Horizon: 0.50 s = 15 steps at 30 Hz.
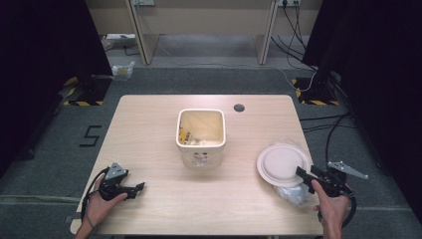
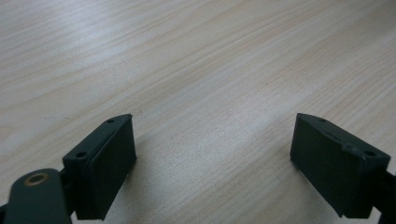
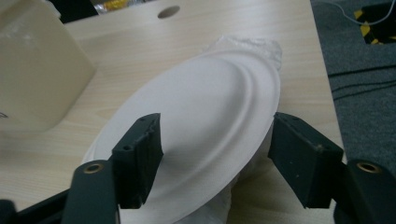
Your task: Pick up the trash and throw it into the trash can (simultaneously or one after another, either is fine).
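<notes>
Straddling the round white paper plate (image 3: 205, 112) at the table's right edge, my right gripper (image 3: 215, 154), jaws spread, risks snagging the crumpled clear plastic (image 3: 247, 46) underneath.

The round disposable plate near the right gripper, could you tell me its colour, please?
Plain white round disposable plate, clearest in the right gripper view.

The left hand-held gripper (image 2: 212, 156) is close above the desk (image 2: 201, 60). Its two black jaws are wide apart. There is just light wood with thin lines between them. Nothing sits in the gap.
</notes>
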Each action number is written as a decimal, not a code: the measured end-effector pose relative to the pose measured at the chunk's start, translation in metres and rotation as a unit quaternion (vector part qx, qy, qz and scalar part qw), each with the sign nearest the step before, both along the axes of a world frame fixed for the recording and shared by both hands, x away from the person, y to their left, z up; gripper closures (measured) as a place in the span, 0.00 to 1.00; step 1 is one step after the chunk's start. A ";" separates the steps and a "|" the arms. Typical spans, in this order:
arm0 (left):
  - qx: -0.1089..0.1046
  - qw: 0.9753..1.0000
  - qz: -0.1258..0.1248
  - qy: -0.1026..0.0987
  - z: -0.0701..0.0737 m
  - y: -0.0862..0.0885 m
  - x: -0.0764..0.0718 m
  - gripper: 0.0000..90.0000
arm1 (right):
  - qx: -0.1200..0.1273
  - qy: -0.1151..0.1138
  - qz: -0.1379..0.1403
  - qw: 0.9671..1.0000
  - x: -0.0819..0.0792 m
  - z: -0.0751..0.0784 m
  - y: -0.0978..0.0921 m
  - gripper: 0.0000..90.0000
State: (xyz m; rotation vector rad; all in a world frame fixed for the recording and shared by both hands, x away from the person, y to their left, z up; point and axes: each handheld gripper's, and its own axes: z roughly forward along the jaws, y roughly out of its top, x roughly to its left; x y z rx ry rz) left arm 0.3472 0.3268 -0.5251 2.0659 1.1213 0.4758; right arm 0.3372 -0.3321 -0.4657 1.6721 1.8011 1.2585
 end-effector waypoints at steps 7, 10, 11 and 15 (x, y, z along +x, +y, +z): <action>0.001 1.000 0.000 0.000 0.000 0.000 0.000 0.15 | 0.026 0.021 -0.003 0.999 0.011 -0.014 0.008 0.28; 0.001 1.000 -0.001 0.000 0.000 0.000 0.000 0.15 | 0.023 0.018 0.001 1.000 0.011 -0.014 0.011 0.31; 0.001 1.000 -0.001 0.000 0.000 0.000 0.000 0.15 | 0.023 0.018 0.001 1.000 0.011 -0.014 0.011 0.31; 0.001 1.000 0.000 0.000 0.000 0.000 0.000 0.15 | 0.022 -0.005 0.003 1.000 0.009 -0.011 0.011 0.46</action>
